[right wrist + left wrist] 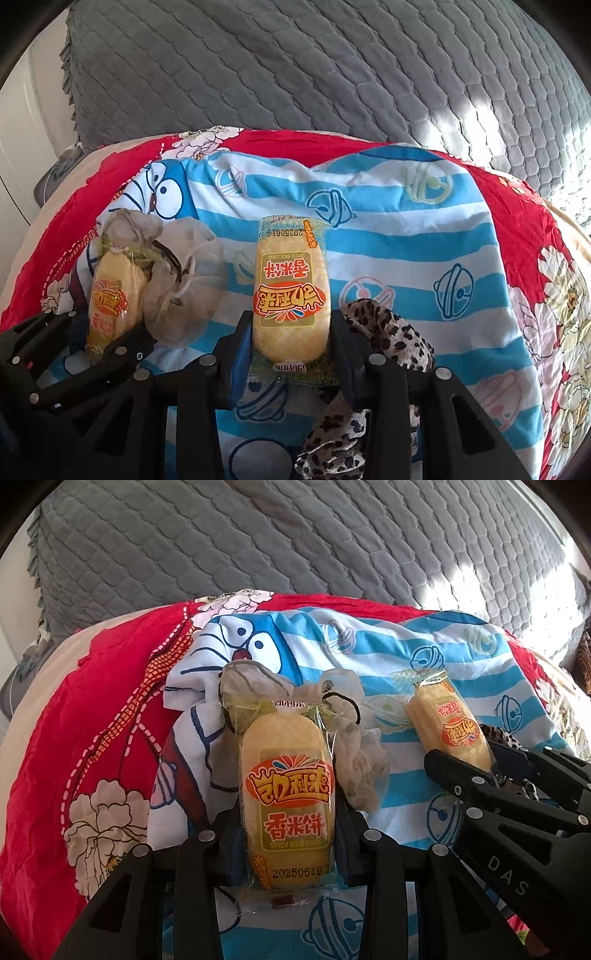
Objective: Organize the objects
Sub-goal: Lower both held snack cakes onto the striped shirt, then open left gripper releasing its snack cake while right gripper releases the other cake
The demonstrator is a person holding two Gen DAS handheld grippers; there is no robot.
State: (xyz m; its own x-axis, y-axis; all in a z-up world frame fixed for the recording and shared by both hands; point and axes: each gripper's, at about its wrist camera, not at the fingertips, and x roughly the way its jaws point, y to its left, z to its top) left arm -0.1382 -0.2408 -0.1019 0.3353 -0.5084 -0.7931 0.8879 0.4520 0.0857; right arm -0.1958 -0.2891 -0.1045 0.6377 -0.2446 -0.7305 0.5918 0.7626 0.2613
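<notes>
Two yellow rice cracker packets lie on a blue-and-white striped cartoon cloth. My left gripper is shut on one packet, its black fingers pressing both long sides, label upright. In the right wrist view, my right gripper is shut on the other packet, label upside down. Each view also shows the other gripper: the right gripper with its packet, and the left gripper with its packet. Both packets rest on the cloth.
A sheer white scrunchie lies just behind the left packet. A leopard-print scrunchie lies beside the right gripper's right finger. The cloth lies on a red floral sheet; a grey quilted cover rises behind.
</notes>
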